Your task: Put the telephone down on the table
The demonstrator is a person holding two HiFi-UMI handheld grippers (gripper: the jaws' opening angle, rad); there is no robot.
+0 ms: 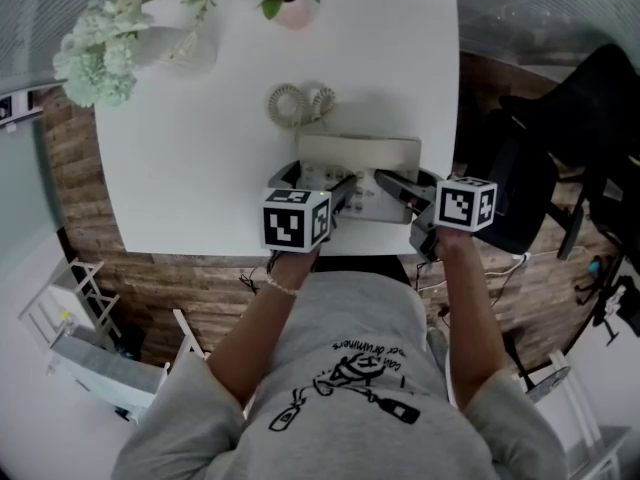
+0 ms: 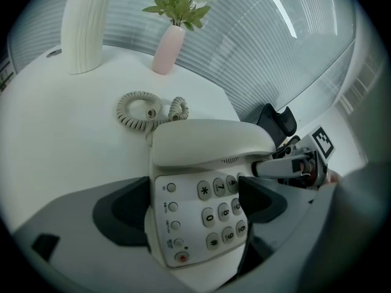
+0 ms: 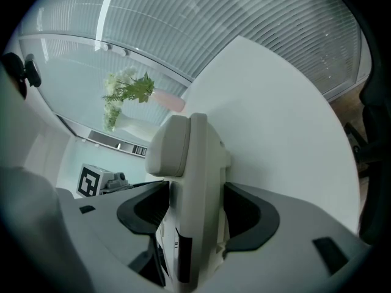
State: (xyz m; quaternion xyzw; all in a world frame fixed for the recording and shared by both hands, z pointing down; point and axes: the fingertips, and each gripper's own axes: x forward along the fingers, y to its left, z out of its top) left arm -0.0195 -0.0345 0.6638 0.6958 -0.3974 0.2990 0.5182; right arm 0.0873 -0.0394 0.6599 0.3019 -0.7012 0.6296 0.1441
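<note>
You've got both grippers on the telephone. The left gripper is clamped across the keypad end, and the right gripper is pinching the other end edge-on. The phone lies crosswise in front of you, long axis left to right, over the table near its front edge, so I'd guess the move is straight down. The coiled cord sits just behind it. No view shows the underside, so I can't tell if it's touching down yet.

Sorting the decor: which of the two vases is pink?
The slim vase holding green leaves; the bigger ribbed vase is white.
</note>
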